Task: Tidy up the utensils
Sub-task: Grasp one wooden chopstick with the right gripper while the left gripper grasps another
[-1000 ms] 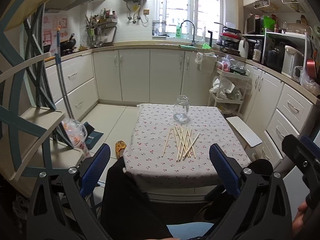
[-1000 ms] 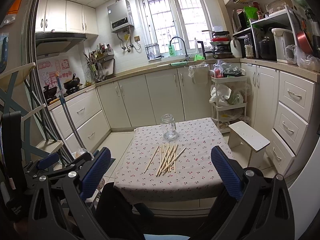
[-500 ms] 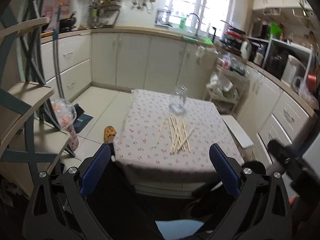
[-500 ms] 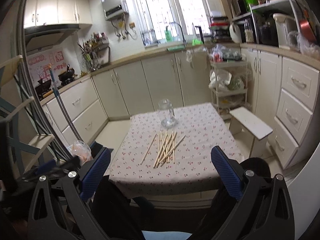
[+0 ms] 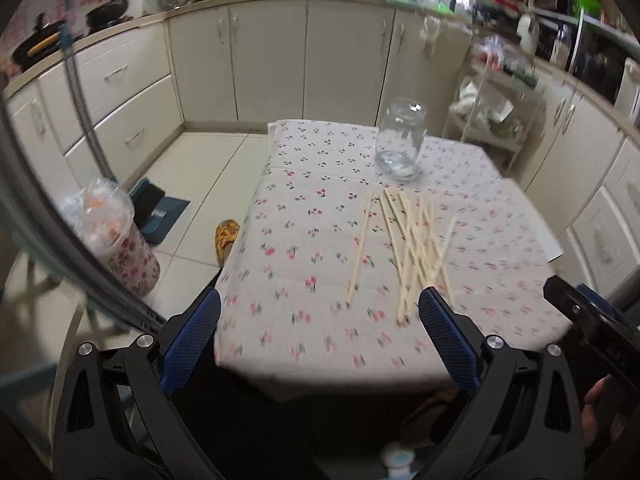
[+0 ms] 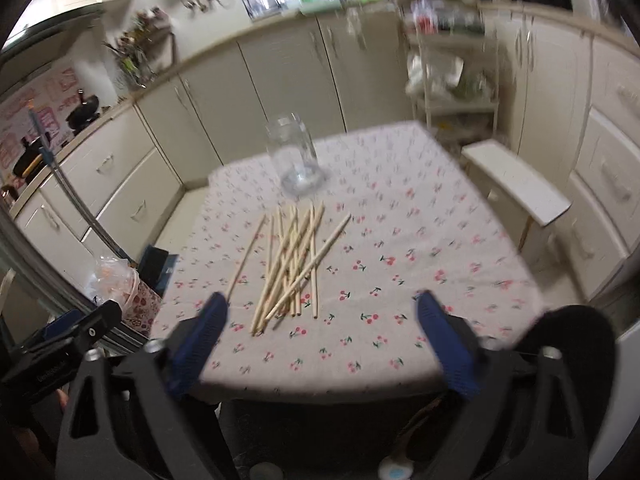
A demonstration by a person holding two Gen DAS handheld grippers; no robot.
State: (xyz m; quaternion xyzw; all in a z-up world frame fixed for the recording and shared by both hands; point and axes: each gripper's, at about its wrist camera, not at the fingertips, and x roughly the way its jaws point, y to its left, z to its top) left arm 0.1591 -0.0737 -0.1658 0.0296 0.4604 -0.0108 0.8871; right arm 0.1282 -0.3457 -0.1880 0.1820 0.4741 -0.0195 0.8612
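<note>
A: Two grippers hang over the near edge of a small kitchen table (image 5: pixel 280 216) draped in a cherry-print cloth. The left gripper (image 5: pixel 320 336) stands wide open with nothing between its blue pads (image 5: pixel 192 336).

B: And the right gripper (image 6: pixel 322 338)?

A: Its jaws are closing, though still well apart, and nothing lies between them (the cloth alone shows in the gap).

B: Where are the utensils?

A: A loose pile of pale wooden chopsticks (image 6: pixel 292 264) lies flat at mid-table, sticks crossing one another and running roughly near to far. One chopstick (image 5: pixel 360 248) lies apart, just left of the pile. Neither gripper touches any of them.

B: And the container?

A: A clear glass jar (image 5: pixel 400 144) stands upright and open-mouthed beyond the far ends of the sticks, near them but not touching. It looks empty, though blur softens it in the right view.

B: Anything else around?

A: Cream cabinets (image 5: pixel 272 60) line the far wall, a white stool (image 6: pixel 516 184) sits right of the table, and a slipper (image 5: pixel 226 236) lies on the floor to the left.
</note>
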